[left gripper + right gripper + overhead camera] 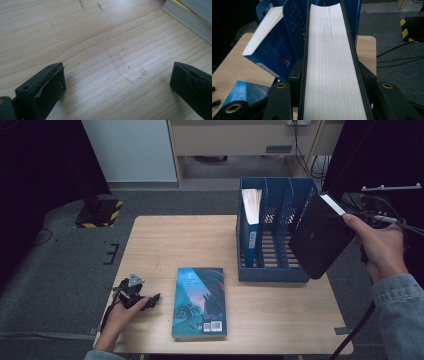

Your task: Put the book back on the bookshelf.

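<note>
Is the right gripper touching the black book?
Touching: in the right gripper view the right gripper has its jaws pressed against both covers of the black book.

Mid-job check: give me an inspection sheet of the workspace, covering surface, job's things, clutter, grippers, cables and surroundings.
Surface: wooden table, faint scuff marks.
Job's things: black book held tilted in the air at the right end of the blue rack; blue book upright in the rack's left slot; teal book flat on the table.
Clutter: nothing seen.
Grippers: right hand-held gripper clamped on the black book's page edge; left hand-held gripper open, low over bare table, beside the teal book.
Cables: one trails from the right gripper past the table edge; more on the floor.
Surroundings: grey carpet, hazard-striped base, cabinet behind.
</note>
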